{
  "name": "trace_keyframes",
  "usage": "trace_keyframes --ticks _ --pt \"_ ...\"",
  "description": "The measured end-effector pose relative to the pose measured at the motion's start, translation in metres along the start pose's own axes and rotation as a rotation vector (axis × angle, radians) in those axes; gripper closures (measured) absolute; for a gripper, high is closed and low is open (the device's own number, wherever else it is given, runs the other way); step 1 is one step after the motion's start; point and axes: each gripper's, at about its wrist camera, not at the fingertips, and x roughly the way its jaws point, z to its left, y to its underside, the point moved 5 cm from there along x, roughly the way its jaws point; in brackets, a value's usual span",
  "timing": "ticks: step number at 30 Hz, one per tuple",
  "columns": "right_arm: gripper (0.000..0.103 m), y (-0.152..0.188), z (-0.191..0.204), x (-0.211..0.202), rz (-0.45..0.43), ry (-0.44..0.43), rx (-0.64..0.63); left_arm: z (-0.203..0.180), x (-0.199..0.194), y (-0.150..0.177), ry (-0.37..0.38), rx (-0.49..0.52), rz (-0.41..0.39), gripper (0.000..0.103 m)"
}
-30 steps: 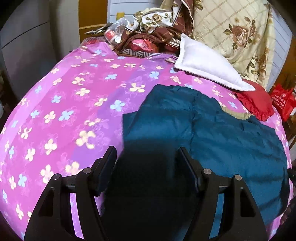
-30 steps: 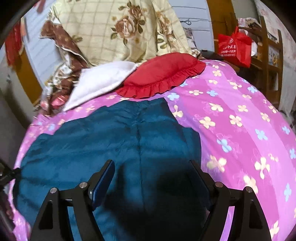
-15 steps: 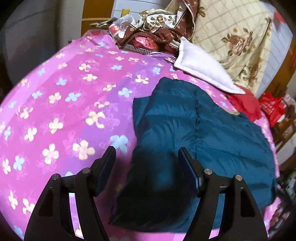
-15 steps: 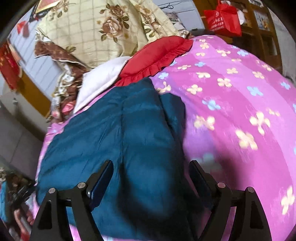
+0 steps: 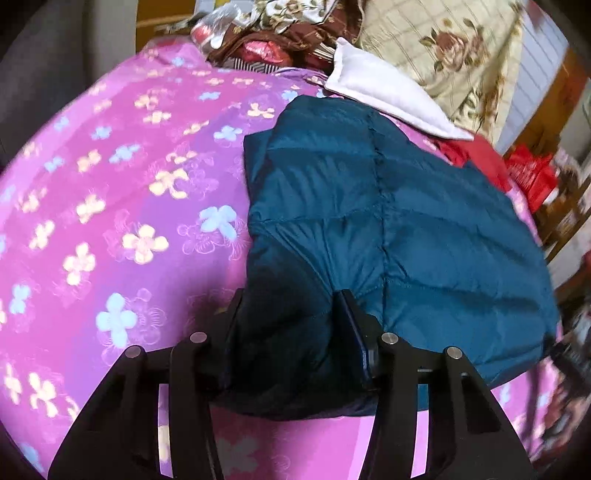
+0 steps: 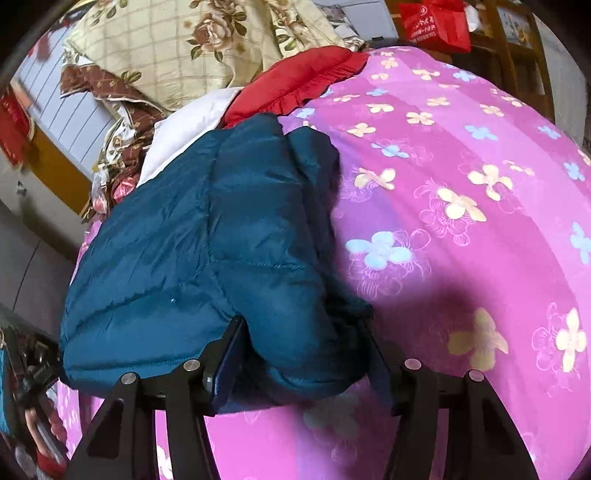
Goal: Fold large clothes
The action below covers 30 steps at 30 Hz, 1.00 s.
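A teal quilted down jacket (image 5: 388, 206) lies on the pink flowered bedspread (image 5: 110, 184). My left gripper (image 5: 290, 314) has its fingers on either side of the jacket's near left corner, with puffy fabric bulging between them. My right gripper (image 6: 303, 336) holds the near right corner of the same jacket (image 6: 207, 236) the same way, with fabric pinched between its fingers. The jaws of both stand narrower than before, pressed into the padding.
A white pillow (image 5: 384, 88), a red ruffled cushion (image 6: 295, 85) and a cream floral quilt (image 6: 207, 40) lie at the bed's head. A heap of brown clothes (image 5: 280, 33) is at the far left. A red bag (image 6: 436, 18) hangs by wooden shelves.
Both grippers came down to the jacket's near edge and closed their fingers on its two corners. The jacket's near edge now bunches up between the fingers.
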Motion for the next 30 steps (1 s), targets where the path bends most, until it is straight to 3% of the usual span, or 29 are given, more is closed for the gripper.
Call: trace_keyframes --ticks 7,11,17,25,30 --pt "0.044 0.011 0.006 -0.039 -0.037 0.047 -0.038 -0.007 -0.046 0.013 -0.101 0.053 -0.074 0.055" --pt "0.043 0.024 0.015 -0.073 -0.080 0.088 -0.106 -0.015 -0.091 0.037 -0.135 0.079 -0.144 0.054" --pt "0.043 0.051 0.048 -0.111 -0.116 0.096 -0.233 -0.034 -0.131 0.067 -0.186 0.134 -0.188 0.054" --pt "0.040 0.046 0.074 -0.124 -0.148 0.103 -0.297 -0.049 -0.166 0.073 -0.249 0.216 -0.276 0.047" --pt "0.035 0.032 0.076 -0.112 -0.135 0.112 -0.280 -0.048 -0.160 0.066 -0.258 0.228 -0.272 0.047"
